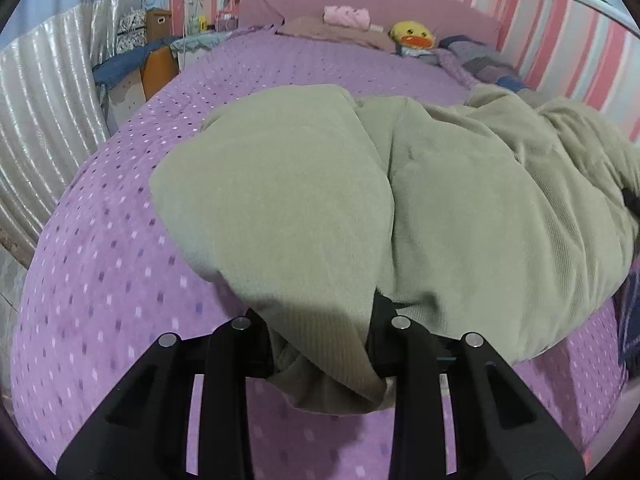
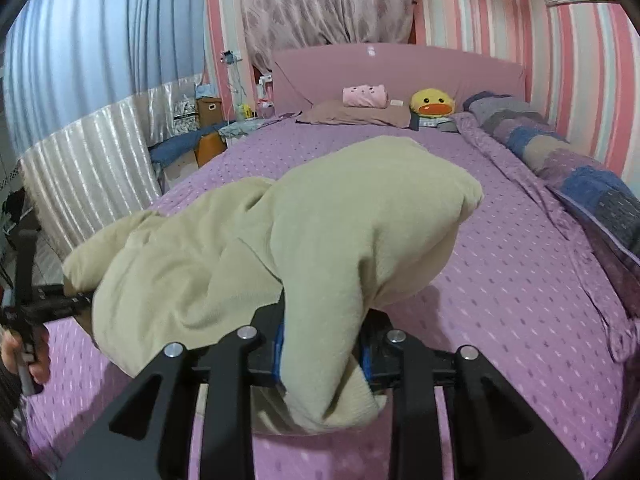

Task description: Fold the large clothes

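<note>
A large beige knit garment (image 1: pixel 400 200) is held up over a purple dotted bedspread (image 1: pixel 120 260). My left gripper (image 1: pixel 320 344) is shut on a bunched ribbed edge of the garment, which hangs between and below its black fingers. My right gripper (image 2: pixel 320 344) is shut on another bunched edge of the same garment (image 2: pixel 320 232). The cloth drapes forward from both grips and hides the fingertips. The left gripper (image 2: pixel 48 304) shows at the left edge of the right wrist view, in a hand.
The bed (image 2: pixel 500 300) has a pink headboard (image 2: pixel 400 72), a pillow, a pink plush (image 2: pixel 365 96) and a yellow duck plush (image 2: pixel 433 102) at its far end. A patchwork quilt (image 2: pixel 580 176) lies along the right side by the striped wall. Boxes (image 1: pixel 156 64) and curtains stand left.
</note>
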